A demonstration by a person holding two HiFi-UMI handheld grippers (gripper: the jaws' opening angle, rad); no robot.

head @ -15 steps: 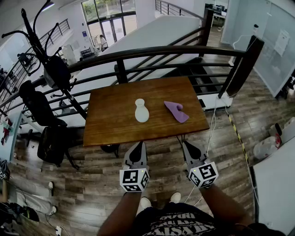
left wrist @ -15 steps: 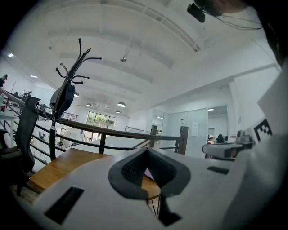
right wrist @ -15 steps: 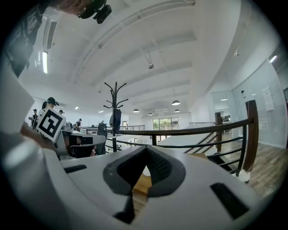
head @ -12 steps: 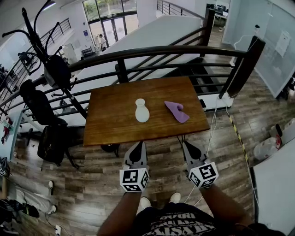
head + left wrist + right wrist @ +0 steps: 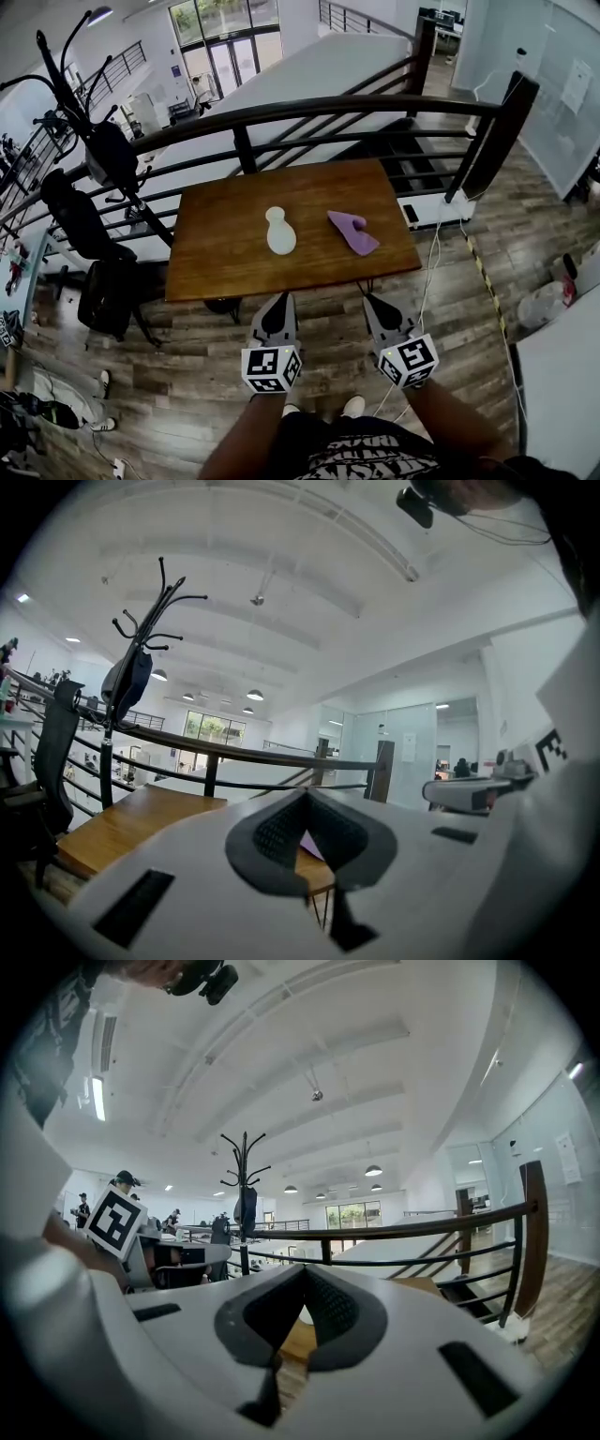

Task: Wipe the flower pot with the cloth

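A small white flower pot (image 5: 280, 232) stands upright near the middle of the wooden table (image 5: 225, 267). The purple cloth (image 5: 353, 231) lies crumpled to its right. Both grippers hang short of the table's near edge, over the floor and level. My left gripper (image 5: 279, 302) is shut and empty; in its own view a strip of the purple cloth (image 5: 312, 845) shows behind the closed jaws. My right gripper (image 5: 373, 305) is also shut and empty, with a sliver of the white pot (image 5: 304, 1316) visible behind its jaws.
A dark metal railing (image 5: 309, 108) runs behind the table. A coat stand (image 5: 80, 103) and office chairs (image 5: 103, 281) stand to the left. A white cable (image 5: 427, 272) trails on the wood floor at the right. A white desk corner (image 5: 562, 375) sits at lower right.
The head view has shifted slightly, so the table sits a little left in the picture. Both grippers stay shut in front of the table.
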